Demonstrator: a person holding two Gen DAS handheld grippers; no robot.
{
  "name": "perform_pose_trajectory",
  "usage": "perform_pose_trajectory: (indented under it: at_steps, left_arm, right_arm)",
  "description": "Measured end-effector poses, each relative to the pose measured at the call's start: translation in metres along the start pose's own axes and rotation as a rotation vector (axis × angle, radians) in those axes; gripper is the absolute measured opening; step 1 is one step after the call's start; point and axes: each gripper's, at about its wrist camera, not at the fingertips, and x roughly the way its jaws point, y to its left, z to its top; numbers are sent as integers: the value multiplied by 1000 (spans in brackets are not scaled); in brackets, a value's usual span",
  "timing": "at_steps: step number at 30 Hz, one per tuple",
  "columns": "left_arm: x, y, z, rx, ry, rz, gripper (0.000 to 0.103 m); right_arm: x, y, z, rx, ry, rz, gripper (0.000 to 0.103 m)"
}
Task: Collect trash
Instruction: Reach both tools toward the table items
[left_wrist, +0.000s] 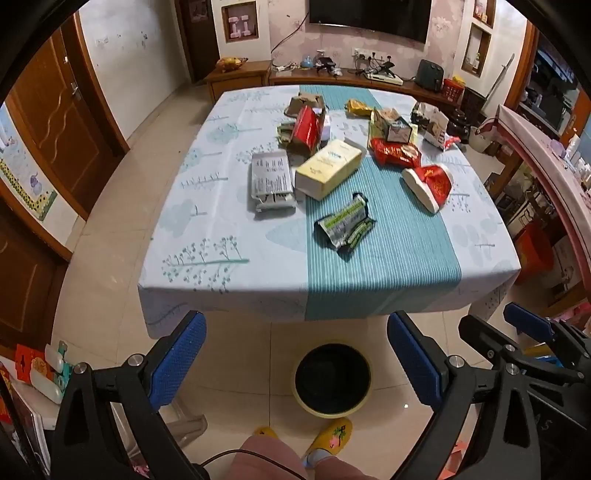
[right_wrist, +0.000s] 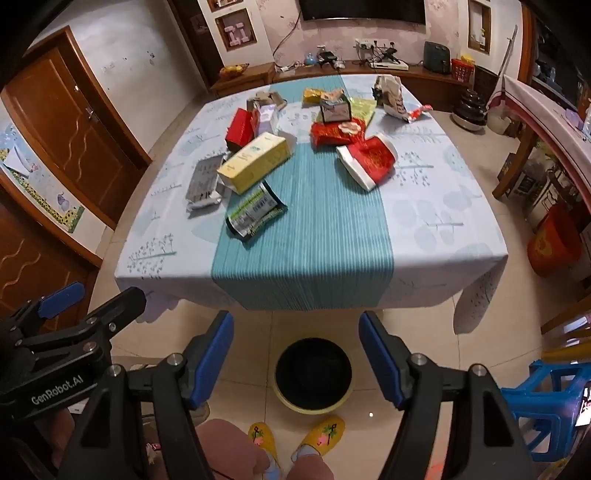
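Trash lies scattered on a table (left_wrist: 229, 280) with a pale blue and teal cloth: a yellow box (left_wrist: 328, 168) (right_wrist: 255, 162), a grey packet (left_wrist: 271, 181) (right_wrist: 205, 181), a green-black wrapper (left_wrist: 345, 227) (right_wrist: 255, 214), a red-and-white carton (left_wrist: 430, 186) (right_wrist: 369, 158), a red box (left_wrist: 304, 129) (right_wrist: 242, 127) and several more wrappers behind. A round black bin with a yellow rim (left_wrist: 332, 380) (right_wrist: 313, 376) stands on the floor before the table. My left gripper (left_wrist: 295, 358) and right gripper (right_wrist: 295, 356) both hover open and empty above the bin, short of the table's near edge.
The person's knees and yellow slippers (right_wrist: 325, 435) are just behind the bin. A blue plastic stool (right_wrist: 546, 410) stands at right, a red bucket (right_wrist: 550, 243) beyond it. Brown wooden doors (left_wrist: 55, 122) line the left wall; a low TV cabinet (left_wrist: 351, 79) sits behind the table.
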Motion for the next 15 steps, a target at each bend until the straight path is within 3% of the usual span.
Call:
perform_pose_trajectory:
  at_steps: [9,15]
  left_arm:
    - [18,35,46,-17,-23,12,97]
    - [53,76,107,-10,8,-12,97]
  right_arm:
    - [17,24,35,-10,-8,-7,70]
    - [49,36,80,107,17,-5,70]
